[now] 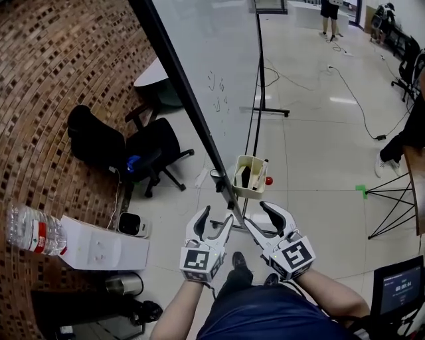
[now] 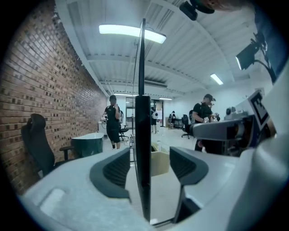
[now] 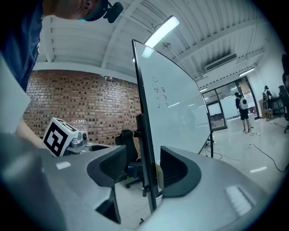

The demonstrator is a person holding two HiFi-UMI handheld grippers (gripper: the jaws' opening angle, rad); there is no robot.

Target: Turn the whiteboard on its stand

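The whiteboard (image 1: 222, 60) stands edge-on to me, its black frame edge (image 1: 192, 106) running down toward both grippers. Its stand's foot (image 1: 269, 111) rests on the pale floor. My left gripper (image 1: 216, 222) is open at the frame's lower end; in the left gripper view the black edge (image 2: 142, 135) stands between the jaws of this gripper (image 2: 149, 164) without touching either pad. My right gripper (image 1: 260, 219) is open just to the right; in the right gripper view the frame edge (image 3: 146, 158) passes between the jaws of that gripper (image 3: 142, 169) with a gap on each side.
A beige caddy (image 1: 249, 176) with markers hangs by the board's lower edge. A black office chair (image 1: 143, 156) stands left, near a brick wall. A water bottle (image 1: 33, 229) lies on a white box (image 1: 99, 249). Cables cross the floor; people (image 1: 330, 16) stand far off.
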